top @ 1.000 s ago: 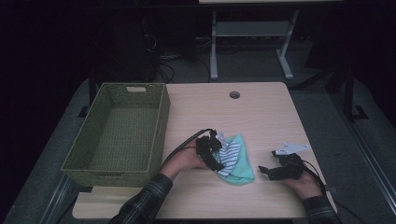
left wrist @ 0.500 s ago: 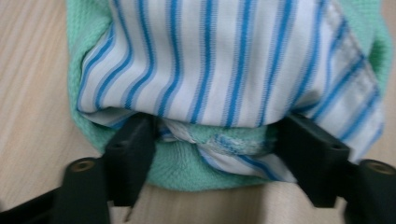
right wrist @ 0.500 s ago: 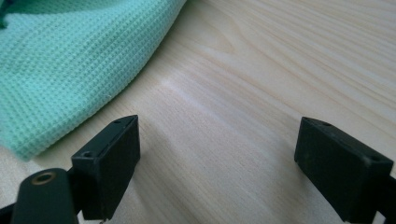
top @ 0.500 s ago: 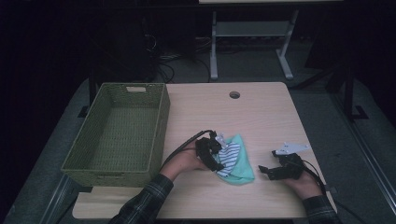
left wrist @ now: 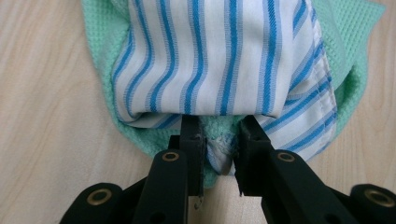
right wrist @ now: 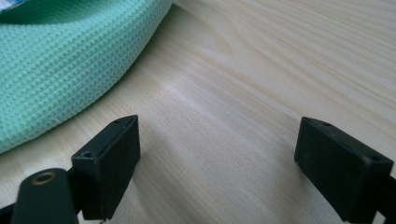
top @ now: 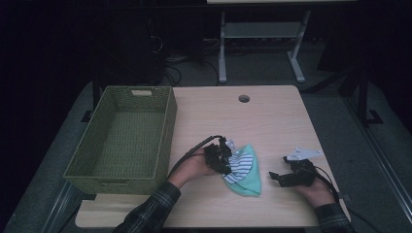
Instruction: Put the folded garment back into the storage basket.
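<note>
A blue-and-white striped cloth [top: 241, 165] [left wrist: 219, 56] lies on a mint-green waffle cloth [top: 248, 185] [left wrist: 100, 56] [right wrist: 60, 56] at the table's front middle. My left gripper [top: 225, 161] [left wrist: 219, 137] is at the bundle's left edge. Its jaws have just been closing and now pinch a small bunched fold of the cloths between the pads. My right gripper [top: 275, 176] [right wrist: 219, 140] rests on the wood just right of the green cloth. Its jaws stand wide open with nothing between them.
A green woven basket [top: 165, 131] stands on the table's left side. The light wooden table [top: 272, 126] has a cable hole [top: 244, 98] near its far edge. A white desk frame [top: 257, 34] stands on the floor beyond.
In the high view the left hand stays at the cloth's left edge with hardly any shift. The right hand has not moved.
</note>
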{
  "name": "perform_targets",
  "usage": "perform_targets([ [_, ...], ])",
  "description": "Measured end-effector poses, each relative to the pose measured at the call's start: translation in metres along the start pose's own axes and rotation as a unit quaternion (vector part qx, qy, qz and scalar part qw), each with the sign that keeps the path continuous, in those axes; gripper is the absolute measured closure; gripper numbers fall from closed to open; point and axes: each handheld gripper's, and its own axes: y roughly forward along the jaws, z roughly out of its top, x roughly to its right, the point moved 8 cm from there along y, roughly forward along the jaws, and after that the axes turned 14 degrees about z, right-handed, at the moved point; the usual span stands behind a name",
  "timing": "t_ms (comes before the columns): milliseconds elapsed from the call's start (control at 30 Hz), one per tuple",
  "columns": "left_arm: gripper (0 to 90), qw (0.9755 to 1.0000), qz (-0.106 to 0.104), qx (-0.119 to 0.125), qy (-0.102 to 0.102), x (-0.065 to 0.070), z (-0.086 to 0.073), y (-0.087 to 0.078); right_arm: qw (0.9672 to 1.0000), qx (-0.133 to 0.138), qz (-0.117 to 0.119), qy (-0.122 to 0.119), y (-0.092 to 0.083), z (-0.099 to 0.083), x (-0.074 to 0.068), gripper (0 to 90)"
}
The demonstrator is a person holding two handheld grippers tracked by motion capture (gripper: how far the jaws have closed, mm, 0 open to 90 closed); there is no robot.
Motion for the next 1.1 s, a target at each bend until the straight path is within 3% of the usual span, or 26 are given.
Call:
perform_targets([
  [100, 75.9, 0.9999, -0.007, 0.008, -0.013, 0.000, 0.003, -0.007, 1.0000, 0.001, 0.001, 0.002, 0.000, 0.000, 0.000, 14.1],
  [433, 75.8, 0.9988, -0.010, 0.041, -0.025, 0.001, 0.018, -0.036, 1.0000, 0.000, 0.000, 0.000, 0.000, 0.000, 0.000, 14.0],
  [1100, 75.6, 0.9970, 0.004, 0.065, -0.042, -0.020, 0.027, -0.098, 1.0000, 0.001, 0.000, 0.001, 0.000, 0.000, 0.000, 14.0],
])
